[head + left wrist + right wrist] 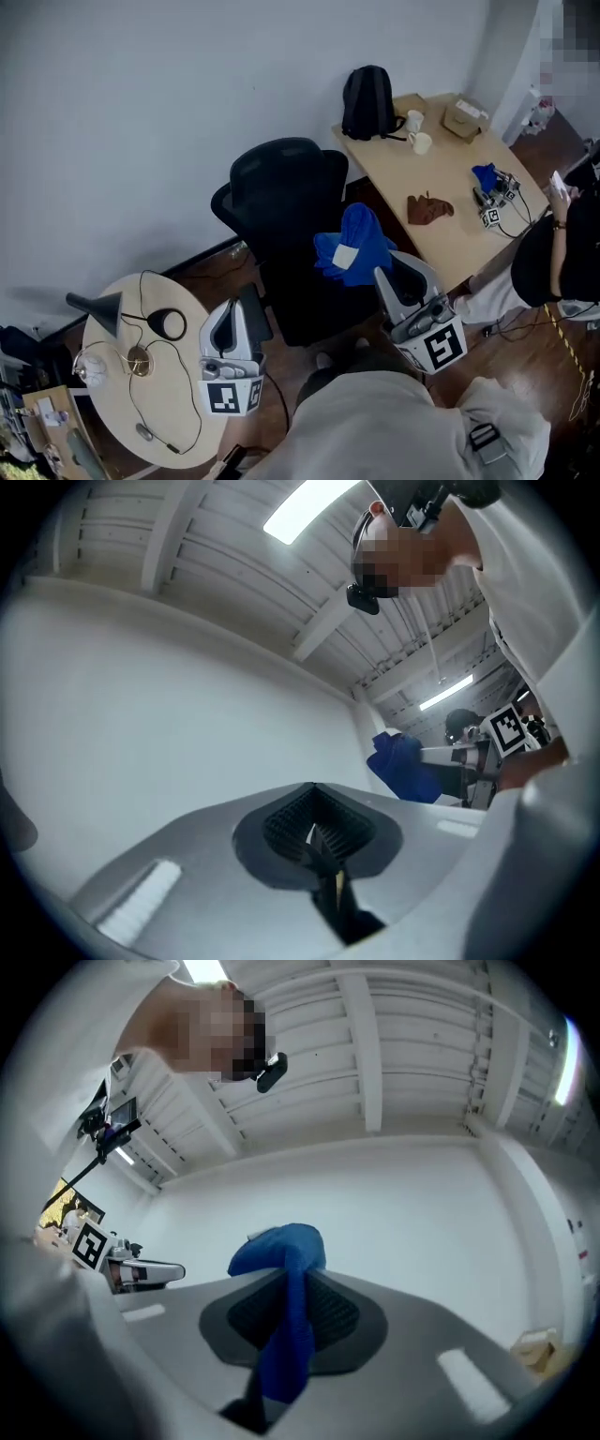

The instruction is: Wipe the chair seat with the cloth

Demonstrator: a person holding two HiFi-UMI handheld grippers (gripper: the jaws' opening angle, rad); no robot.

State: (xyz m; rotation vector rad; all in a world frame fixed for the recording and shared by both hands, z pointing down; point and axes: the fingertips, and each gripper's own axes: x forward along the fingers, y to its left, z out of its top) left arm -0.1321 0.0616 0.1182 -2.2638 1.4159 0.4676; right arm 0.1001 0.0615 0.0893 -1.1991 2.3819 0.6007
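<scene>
A black office chair (281, 192) stands against the wall, its seat (305, 305) just in front of me. My right gripper (386, 274) is shut on a blue cloth (354, 246), which it holds up above the seat's right side. In the right gripper view the cloth (286, 1326) runs up between the closed jaws and bunches above them. My left gripper (236, 317) hovers at the seat's left edge, tilted upward and shut with nothing in it. The left gripper view shows the pads (298, 825) pressed together, with the cloth (403, 769) off to the right.
A round table (183, 412) at my left carries a black cone, cables and small items. A wooden desk (441, 178) at the right holds a backpack (367, 101), cups, a box and a brown rag (428, 208). A person (553, 253) sits by it.
</scene>
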